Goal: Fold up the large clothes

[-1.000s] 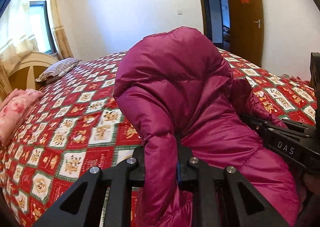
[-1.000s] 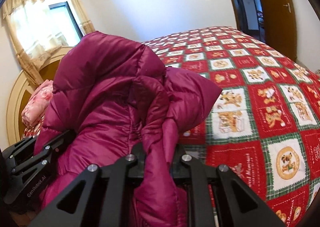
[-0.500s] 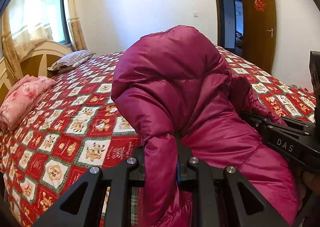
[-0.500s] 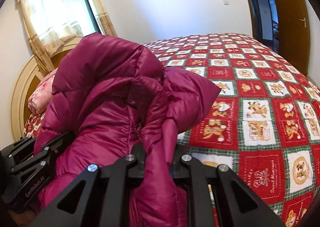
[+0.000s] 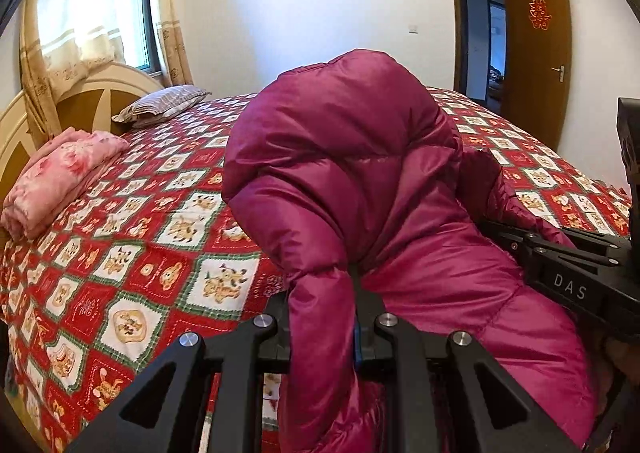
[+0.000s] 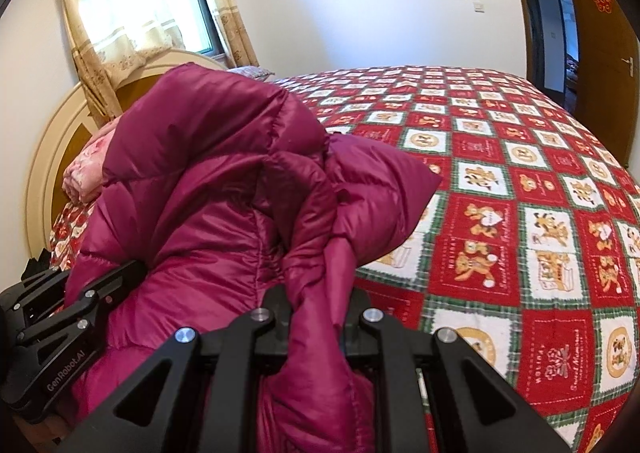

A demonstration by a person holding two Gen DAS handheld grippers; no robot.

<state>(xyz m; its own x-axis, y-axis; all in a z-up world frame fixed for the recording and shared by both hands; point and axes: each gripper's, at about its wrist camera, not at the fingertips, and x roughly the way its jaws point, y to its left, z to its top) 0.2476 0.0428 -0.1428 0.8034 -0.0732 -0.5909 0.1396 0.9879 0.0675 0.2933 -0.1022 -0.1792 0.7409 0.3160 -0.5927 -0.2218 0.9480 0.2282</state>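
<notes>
A puffy magenta down jacket [image 5: 360, 173] hangs bunched between both grippers above the near edge of the bed. My left gripper [image 5: 322, 317] is shut on a fold of its fabric, which bulges up between the fingers. In the right wrist view the same jacket [image 6: 224, 189] fills the left half, and my right gripper [image 6: 320, 305] is shut on another pinched fold. Each gripper shows in the other's view: the right gripper [image 5: 568, 269] at the far right, the left gripper [image 6: 68, 317] at the lower left. The fingertips are hidden by fabric.
The bed [image 6: 520, 181] carries a red, white and green patchwork quilt. A folded pink blanket [image 5: 60, 181] and a striped pillow [image 5: 164, 105] lie by the rounded headboard [image 5: 92, 101]. A curtained window is at the left, an open brown door [image 5: 536, 53] at the right.
Both views have swung so the window and headboard come further into frame and the door shifts right. The jacket stays pinched in both grippers, its shape almost the same.
</notes>
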